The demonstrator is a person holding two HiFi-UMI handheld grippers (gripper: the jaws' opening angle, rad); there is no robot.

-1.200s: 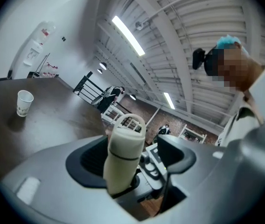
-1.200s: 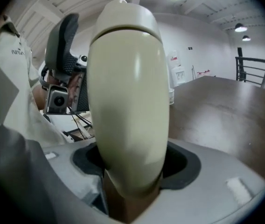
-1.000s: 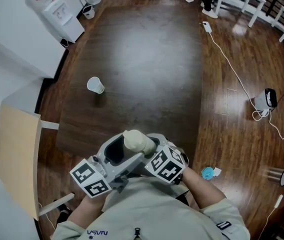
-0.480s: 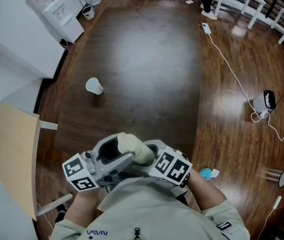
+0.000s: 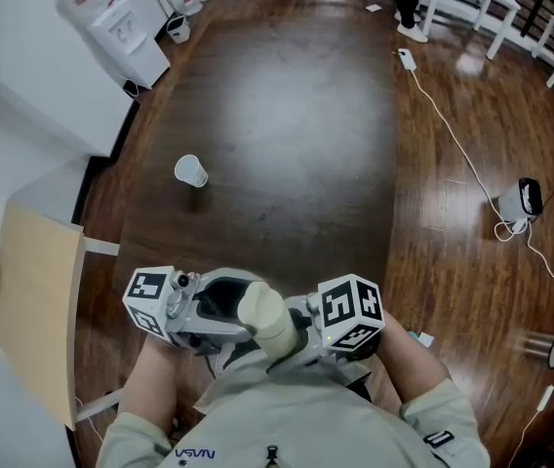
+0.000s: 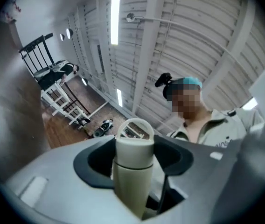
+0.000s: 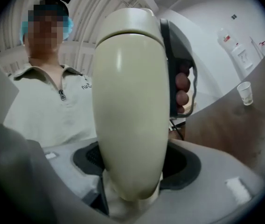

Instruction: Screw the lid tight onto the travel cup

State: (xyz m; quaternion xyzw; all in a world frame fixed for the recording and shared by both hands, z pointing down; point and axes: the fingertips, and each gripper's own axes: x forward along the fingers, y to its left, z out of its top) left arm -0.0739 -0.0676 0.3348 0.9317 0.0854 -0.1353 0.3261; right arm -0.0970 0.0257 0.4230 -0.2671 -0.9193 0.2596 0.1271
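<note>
Standing near upright by person's chest (image 5: 287,412), travel cup (image 5: 277,337), lid (image 5: 257,305) up, right gripper (image 7: 132,171) clamping its body, opposing left gripper (image 6: 135,155) just closed onto lid.

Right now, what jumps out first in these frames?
A cream travel cup, lid on, is gripped close to the person's chest by the left tongs and right tongs. The left ones have just been closing around it. Beyond, a white paper cup stands on the dark table.
</note>
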